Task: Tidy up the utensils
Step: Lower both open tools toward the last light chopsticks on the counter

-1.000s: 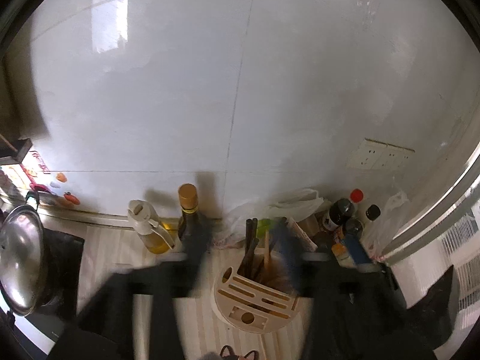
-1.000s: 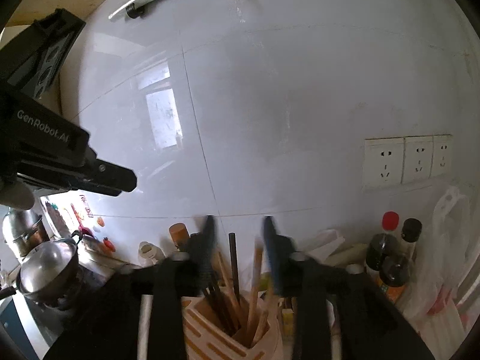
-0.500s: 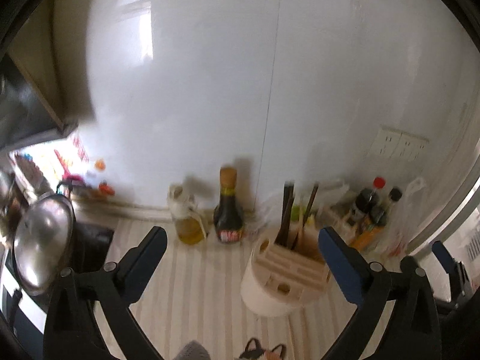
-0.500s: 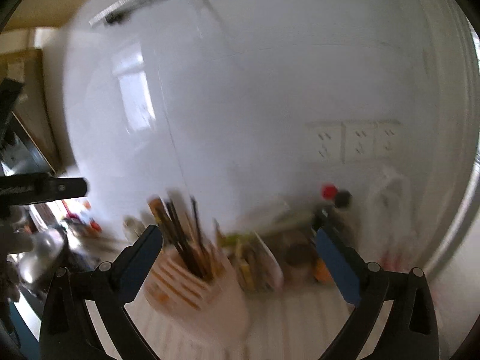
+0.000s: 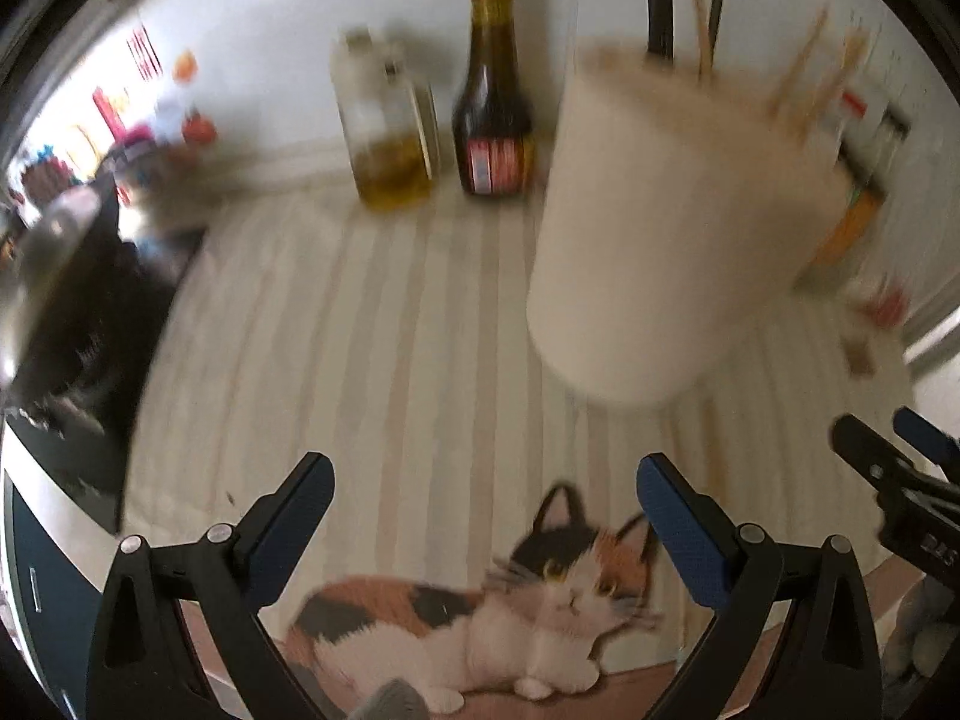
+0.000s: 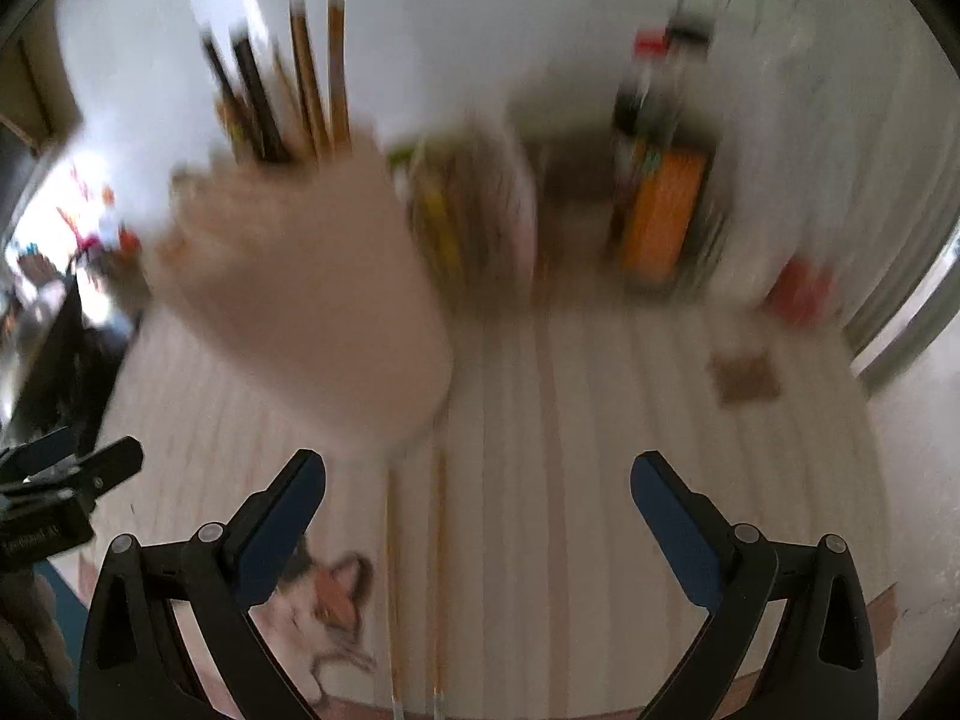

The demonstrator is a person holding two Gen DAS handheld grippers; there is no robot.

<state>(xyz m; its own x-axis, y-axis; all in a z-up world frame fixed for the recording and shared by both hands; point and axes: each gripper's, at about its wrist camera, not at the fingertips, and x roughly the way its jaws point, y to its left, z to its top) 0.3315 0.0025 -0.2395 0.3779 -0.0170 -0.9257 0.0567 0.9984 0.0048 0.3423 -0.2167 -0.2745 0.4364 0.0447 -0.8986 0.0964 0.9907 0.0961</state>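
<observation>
- Reference landmark: the cream utensil holder (image 5: 672,228), a round tub standing on the striped mat (image 5: 384,360). Both views are motion-blurred.
- Holder contents: dark and wooden chopsticks (image 6: 282,96) stand upright in the holder, ends projecting above its rim.
- Loose items: two wooden chopsticks (image 6: 414,588) lie flat on the mat in front of the holder, side by side, running from near the holder's base toward the right-wrist camera.
- Left gripper (image 5: 483,498): jaws spread wide apart, nothing between them. It hovers in front of the holder and to its left, above the cat picture (image 5: 498,594) printed on the mat.
- Right gripper (image 6: 477,492): jaws spread wide apart, nothing clamped. It sits in front of the holder and slightly to its right; the loose chopsticks lie below the gap, nearer the left finger. Contact cannot be determined.
- Behind the holder, to its left: a dark sauce bottle (image 5: 495,84) and a clear oil bottle (image 5: 390,126), just beside each other against the wall.
- To the right of the holder: an orange-labelled container (image 6: 660,216) with dark bottles behind it; details are too blurred to read.
- Far left of the holder: a dark stove surface (image 5: 78,324).
</observation>
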